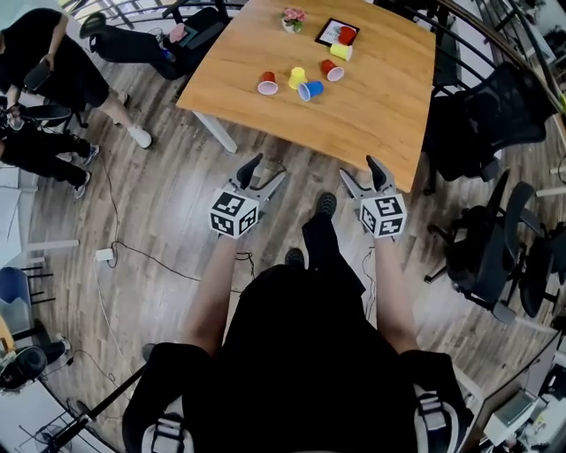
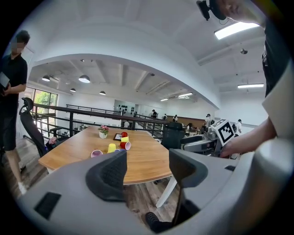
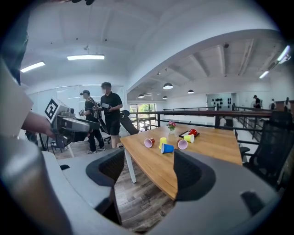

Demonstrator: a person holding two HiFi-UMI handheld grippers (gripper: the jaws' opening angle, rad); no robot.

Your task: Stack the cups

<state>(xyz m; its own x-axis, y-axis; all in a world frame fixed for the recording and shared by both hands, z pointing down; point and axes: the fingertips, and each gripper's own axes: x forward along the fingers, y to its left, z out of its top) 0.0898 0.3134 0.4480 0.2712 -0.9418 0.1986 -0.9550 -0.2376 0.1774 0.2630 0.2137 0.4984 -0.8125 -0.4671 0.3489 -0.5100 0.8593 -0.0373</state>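
**Gripper state**
- Left gripper [image 1: 265, 172]: released. The jaws stand apart with nothing between them.
- Right gripper [image 1: 361, 172]: released. The jaws stand apart with nothing between them.
- Both grippers are held off the near edge of the counter [image 1: 380, 124], over the wooden floor [image 1: 168, 203]. Neither touches the counter.

**Cup positions, referenced to the counter**
- Red cup [image 1: 267, 83]: on its side at mid-counter, nearest the left edge.
- Yellow cup [image 1: 297, 78]: mouth down at mid-counter.
- Blue cup [image 1: 310, 89]: on its side at mid-counter, closest of all to the near edge.
- Second red cup [image 1: 332, 70]: on its side at mid-counter, further from the left edge.
- Second yellow cup [image 1: 341, 51]: on its side on the far part of the counter.
- Third red cup [image 1: 347, 35]: on the black tray [image 1: 325, 32], far part of the counter.

No cup sits inside another.

**Other items**
- Flower pot [image 1: 294, 19]: at the counter's far edge.
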